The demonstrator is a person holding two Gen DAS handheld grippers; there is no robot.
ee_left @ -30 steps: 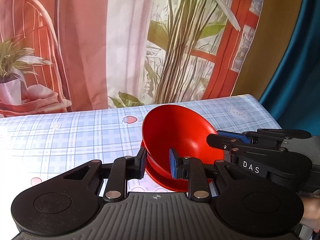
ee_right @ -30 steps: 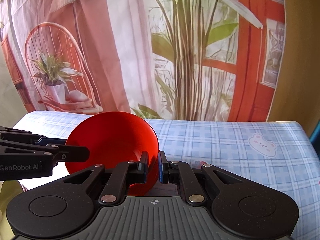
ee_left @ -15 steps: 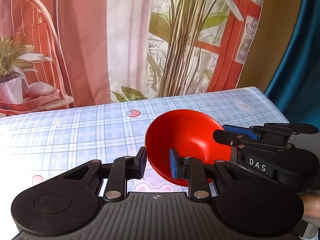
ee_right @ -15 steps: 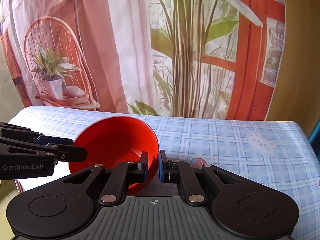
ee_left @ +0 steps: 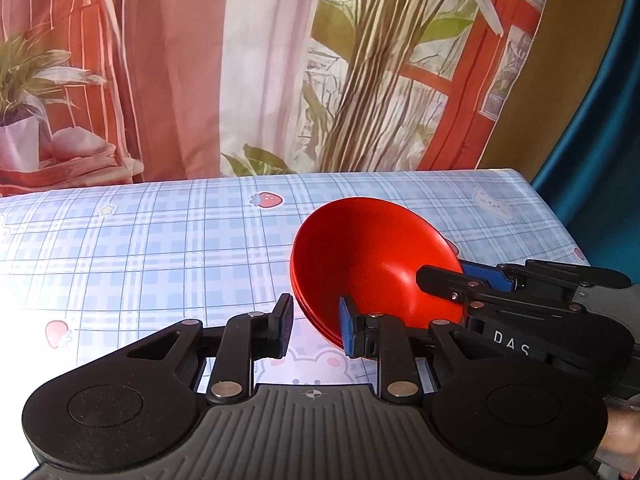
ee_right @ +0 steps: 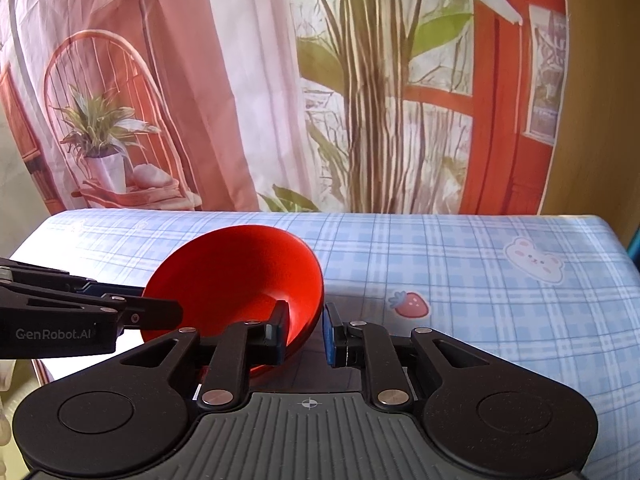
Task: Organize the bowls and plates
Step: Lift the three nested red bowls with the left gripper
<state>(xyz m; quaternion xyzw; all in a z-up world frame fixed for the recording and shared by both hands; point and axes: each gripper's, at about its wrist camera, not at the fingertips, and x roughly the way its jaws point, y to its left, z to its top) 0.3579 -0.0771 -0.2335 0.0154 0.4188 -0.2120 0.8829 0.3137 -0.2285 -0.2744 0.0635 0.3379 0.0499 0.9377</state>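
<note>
A red bowl (ee_left: 376, 264) sits nested on other red bowls on the blue plaid tablecloth (ee_left: 160, 240). Stacked rims show at its near left edge. It also shows in the right wrist view (ee_right: 240, 276). My left gripper (ee_left: 314, 326) is open, its jaws straddling the stack's near rim. My right gripper (ee_right: 305, 330) is open, its jaws on either side of the top bowl's rim with gaps. The right gripper (ee_left: 480, 280) also shows in the left wrist view, at the bowl's right side. The left gripper (ee_right: 152, 312) shows at the bowl's left in the right wrist view.
The table's far edge (ee_right: 320, 214) meets a printed backdrop of plants and a window. A teal curtain (ee_left: 600, 120) hangs at the right. The table's right edge (ee_left: 556, 216) is close to the bowls.
The top bowl came down from a steep tilt onto the stack. My right gripper, shut on its rim before, has opened. My left gripper's jaws have spread wider.
</note>
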